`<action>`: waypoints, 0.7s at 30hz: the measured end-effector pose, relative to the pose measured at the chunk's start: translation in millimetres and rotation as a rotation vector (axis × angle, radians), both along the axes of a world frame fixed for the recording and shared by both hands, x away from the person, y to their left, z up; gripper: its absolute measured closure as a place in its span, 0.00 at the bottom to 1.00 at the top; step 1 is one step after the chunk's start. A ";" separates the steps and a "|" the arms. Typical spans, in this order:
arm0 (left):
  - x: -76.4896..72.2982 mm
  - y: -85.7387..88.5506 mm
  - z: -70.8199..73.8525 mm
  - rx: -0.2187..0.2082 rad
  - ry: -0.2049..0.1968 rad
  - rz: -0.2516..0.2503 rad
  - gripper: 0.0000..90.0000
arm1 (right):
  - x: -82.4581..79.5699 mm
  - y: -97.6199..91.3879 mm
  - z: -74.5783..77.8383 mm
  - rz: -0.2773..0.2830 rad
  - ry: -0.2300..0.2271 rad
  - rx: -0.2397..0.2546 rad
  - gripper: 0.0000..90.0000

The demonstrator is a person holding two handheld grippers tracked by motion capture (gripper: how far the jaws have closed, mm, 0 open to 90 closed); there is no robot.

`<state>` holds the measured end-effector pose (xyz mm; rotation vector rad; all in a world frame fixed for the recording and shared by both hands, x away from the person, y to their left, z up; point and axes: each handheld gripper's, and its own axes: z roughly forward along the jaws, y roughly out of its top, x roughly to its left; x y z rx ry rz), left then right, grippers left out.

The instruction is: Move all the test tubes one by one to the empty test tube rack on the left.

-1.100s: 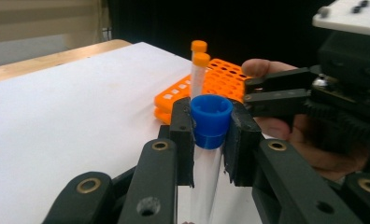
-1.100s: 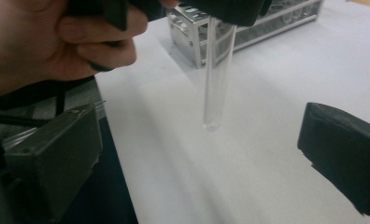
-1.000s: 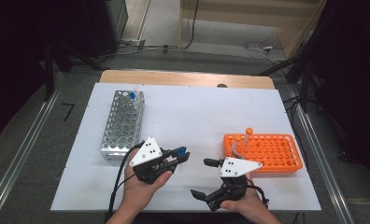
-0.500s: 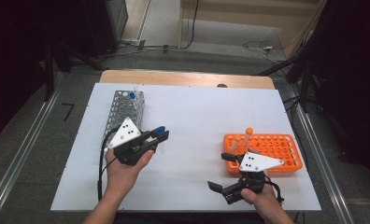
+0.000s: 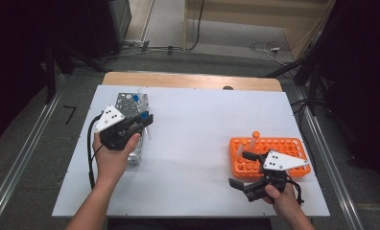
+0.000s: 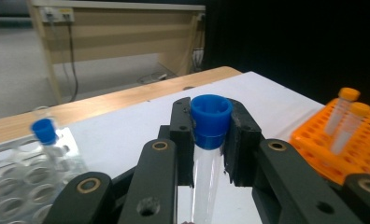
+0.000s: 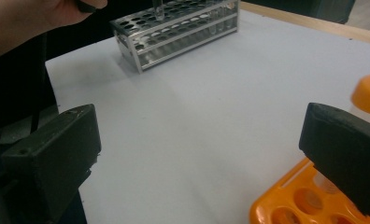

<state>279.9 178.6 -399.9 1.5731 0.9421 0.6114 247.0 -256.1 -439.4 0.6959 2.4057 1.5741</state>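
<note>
Blue-capped tube (image 6: 210, 126), clamped upright in left hand-held gripper (image 6: 211, 140)

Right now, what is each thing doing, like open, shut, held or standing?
Left tongs: shut on the blue-capped tube.
Blue-capped tube: capped, held above the clear rack.
Right tongs: open, holding nothing.
Clear rack: one blue-capped tube standing in it.
Orange rack: orange-capped tubes standing upright in it.

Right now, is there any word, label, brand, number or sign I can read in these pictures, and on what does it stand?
None can be read.
Blue-capped tube in the left gripper: no print visible.
Orange rack and clear rack: no markings legible.
Grey plates on the grippers: only dots, no text.
Wall panel: too blurred to read.
</note>
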 end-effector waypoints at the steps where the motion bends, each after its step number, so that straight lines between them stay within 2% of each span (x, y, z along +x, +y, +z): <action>1: 2.5 2.6 0.0 -0.004 0.000 0.010 0.85 | 1.1 -1.6 -0.4 -0.007 0.000 0.001 0.00; 15: 38.7 32.2 0.6 -0.010 -0.004 0.137 0.85 | 11.5 -19.8 -4.0 -0.066 0.011 0.007 0.00; 19: 47.9 37.3 -1.4 -0.019 -0.007 0.178 0.85 | 13.2 -22.8 -4.8 -0.077 0.014 0.008 0.00; 21: 52.7 39.6 -2.9 -0.042 -0.004 0.189 0.85 | 13.9 -23.8 -5.3 -0.080 0.016 0.006 0.00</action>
